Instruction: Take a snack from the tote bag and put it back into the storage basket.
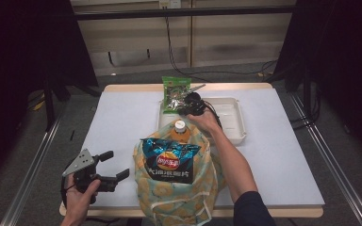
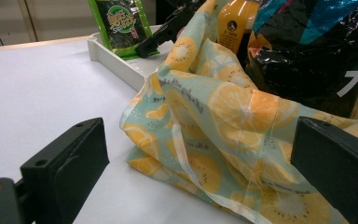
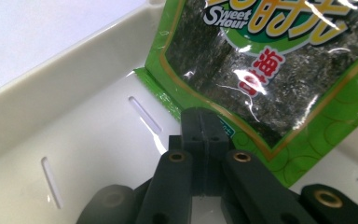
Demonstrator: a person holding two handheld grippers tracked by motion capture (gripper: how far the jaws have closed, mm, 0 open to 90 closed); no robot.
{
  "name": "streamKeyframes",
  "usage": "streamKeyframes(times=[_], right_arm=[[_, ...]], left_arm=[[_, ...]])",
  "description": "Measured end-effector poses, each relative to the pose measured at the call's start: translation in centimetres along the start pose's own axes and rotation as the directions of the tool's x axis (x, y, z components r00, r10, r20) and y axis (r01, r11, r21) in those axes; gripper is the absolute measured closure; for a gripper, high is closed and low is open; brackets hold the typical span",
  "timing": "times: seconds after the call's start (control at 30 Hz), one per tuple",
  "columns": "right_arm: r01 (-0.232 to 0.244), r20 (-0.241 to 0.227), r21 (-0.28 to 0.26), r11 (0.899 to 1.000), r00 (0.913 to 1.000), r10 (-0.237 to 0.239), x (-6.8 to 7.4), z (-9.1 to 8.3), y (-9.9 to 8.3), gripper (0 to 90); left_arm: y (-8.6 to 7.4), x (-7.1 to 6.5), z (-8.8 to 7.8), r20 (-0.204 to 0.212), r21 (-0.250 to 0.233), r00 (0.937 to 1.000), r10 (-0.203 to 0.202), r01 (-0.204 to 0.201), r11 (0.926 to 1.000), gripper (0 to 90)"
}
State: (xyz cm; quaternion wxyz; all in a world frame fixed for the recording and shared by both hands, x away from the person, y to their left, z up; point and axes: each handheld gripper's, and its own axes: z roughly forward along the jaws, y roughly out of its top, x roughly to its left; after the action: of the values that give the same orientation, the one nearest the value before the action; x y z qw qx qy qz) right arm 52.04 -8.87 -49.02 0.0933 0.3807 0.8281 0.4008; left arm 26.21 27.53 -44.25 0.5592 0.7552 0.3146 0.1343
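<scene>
Right gripper (image 3: 200, 140) is clamping the lower edge of the green seaweed packet (image 3: 279, 70), jaws pressed together, over the white tray (image 3: 74, 140). Left gripper (image 1: 111, 167), jaws standing wide apart, is hovering just beside the fruit-print bag (image 2: 223, 121), gripping nothing.

1 seaweed pack (image 1: 176, 93), 1 bag (image 1: 176, 188), 1 bottle (image 1: 180, 130)

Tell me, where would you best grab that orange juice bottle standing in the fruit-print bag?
Probably by its neck, just under the white cap of the bottle, coming straight down from above. It stands upright with only its top clear; the chip bag and the bag's cloth crowd its sides.
</scene>
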Motion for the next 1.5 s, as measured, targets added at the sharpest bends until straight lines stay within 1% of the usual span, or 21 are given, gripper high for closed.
streamKeyframes(times=[0.13, 0.23, 0.37, 0.43, 0.47, 0.5, 0.53, 0.6, 0.63, 0.77, 0.8, 0.87, 0.93, 1.03, 1.1, 1.17, 1.2, 1.27, 1.33, 1.37, 1.5], right_arm=[[0.008, 0.018, -0.012, 1.0, 0.9998, -0.007, 0.1, 0.2, 0.1, 90.0], [0.011, 0.022, -0.015, 1.0, 0.9997, -0.011, 0.1, 0.2, 0.1, 90.0], [0.005, -0.004, -0.018, 1.0, 1.0, -0.005, 0.0, -0.1, -0.1, 90.0], [0.011, -0.01, -0.018, 1.0, 0.9999, -0.012, 0.0, -0.3, -0.2, 90.0], [0.01, -0.026, -0.021, 1.0, 0.9996, -0.011, 0.0, -0.5, -0.3, 89.3], [0.012, -0.023, -0.021, 1.0, 0.9997, -0.013, 0.0, -0.7, -0.4, 89.2], [0.015, -0.032, -0.027, 1.0, 0.9993, -0.016, 0.1, -0.9, -0.4, 89.0], [0.026, -0.041, -0.028, 0.999, 0.9988, -0.028, 0.2, -1.2, -0.5, 88.3], [0.029, -0.046, -0.033, 0.999, 0.9985, -0.03, 0.2, -1.5, -0.6, 87.7], [0.04, -0.066, -0.053, 0.998, 0.9968, -0.044, 0.6, -2.8, -0.6, 85.0], [0.046, -0.069, -0.06, 0.997, 0.9964, -0.05, 0.7, -3.2, -0.6, 84.3], [0.053, -0.067, -0.07, 0.996, 0.996, -0.058, 0.8, -4.2, -0.6, 81.1], [0.045, -0.085, -0.098, 0.994, 0.995, -0.053, 0.9, -5.3, -0.8, 78.0], [0.054, -0.088, -0.11, 0.992, 0.9941, -0.064, 1.1, -6.6, -0.9, 72.7], [0.051, -0.091, -0.137, 0.989, 0.9938, -0.064, 1.2, -7.5, -1.1, 71.3], [0.045, -0.101, -0.161, 0.986, 0.993, -0.062, 1.4, -8.4, -1.4, 65.3], [0.043, -0.104, -0.168, 0.985, 0.9927, -0.062, 1.5, -8.8, -1.5, 62.3], [0.044, -0.11, -0.177, 0.983, 0.9919, -0.064, 1.8, -9.7, -1.7, 59.5], [0.042, -0.117, -0.189, 0.981, 0.9909, -0.065, 2.0, -10.4, -1.9, 57.1], [0.044, -0.117, -0.195, 0.98, 0.9908, -0.068, 2.1, -10.7, -2.0, 56.1], [0.045, -0.122, -0.212, 0.976, 0.9899, -0.072, 2.7, -12.0, -2.4, 52.8]], left_arm=[[0.0, 0.0, 0.0, -0.001, 0.0, 1.0, 0.0, 0.0, 1.0, 3.5], [0.0, 0.0, 0.1, -0.004, 0.013, 0.9999, 0.01, -0.01, 0.9999, 3.5], [-0.1, 0.0, 0.1, -0.006, 0.012, 1.0, 0.004, -0.004, 0.9999, 3.5], [-0.1, 0.1, 0.1, -0.005, 0.015, 1.0, 0.004, -0.004, 0.9999, 3.5], [-0.1, 0.1, 0.1, -0.005, 0.015, 1.0, 0.005, -0.005, 0.9999, 3.5], [-0.1, 0.1, 0.1, -0.005, 0.013, 1.0, 0.003, -0.003, 0.9999, 3.5], [-0.1, 0.2, 0.1, 0.006, 0.008, 1.0, 0.001, -0.001, 1.0, 3.5], [-0.1, 0.1, 0.1, 0.003, 0.007, 1.0, -0.005, 0.005, 1.0, 3.5], [-0.1, 0.1, 0.1, -0.01, 0.015, 0.9999, 0.001, -0.001, 0.9999, 3.5], [0.0, 0.1, 0.4, 0.008, 0.015, 1.0, 0.005, -0.005, 0.9999, 3.5], [0.1, 0.1, 0.5, 0.003, 0.019, 0.9999, 0.011, -0.011, 0.9998, 3.5], [0.2, 0.0, 0.6, 0.0, 0.013, 1.0, 0.004, -0.004, 0.9999, 3.5], [0.1, 0.1, 0.6, -0.003, 0.017, 1.0, 0.006, -0.006, 0.9998, 3.5], [0.1, 0.1, 0.6, -0.003, 0.021, 1.0, 0.009, -0.009, 0.9997, 3.5], [0.1, 0.1, 0.5, -0.004, 0.019, 0.9999, 0.011, -0.011, 0.9998, 3.5], [0.1, -0.1, 0.5, -0.009, 0.022, 0.9999, 0.01, -0.01, 0.9997, 3.4], [0.1, -0.1, 0.5, -0.005, 0.017, 1.0, 0.003, -0.003, 0.9999, 3.5], [0.1, -0.1, 0.5, -0.01, 0.03, 0.9998, 0.02, -0.019, 0.9994, 3.4], [0.1, -0.2, 0.5, -0.009, 0.022, 0.9999, 0.012, -0.012, 0.9997, 3.5], [0.1, -0.2, 0.5, -0.009, 0.026, 0.9998, 0.019, -0.019, 0.9995, 3.5], [0.0, 0.0, 0.4, 0.001, 0.022, 0.9999, 0.017, -0.017, 0.9996, 3.5]])
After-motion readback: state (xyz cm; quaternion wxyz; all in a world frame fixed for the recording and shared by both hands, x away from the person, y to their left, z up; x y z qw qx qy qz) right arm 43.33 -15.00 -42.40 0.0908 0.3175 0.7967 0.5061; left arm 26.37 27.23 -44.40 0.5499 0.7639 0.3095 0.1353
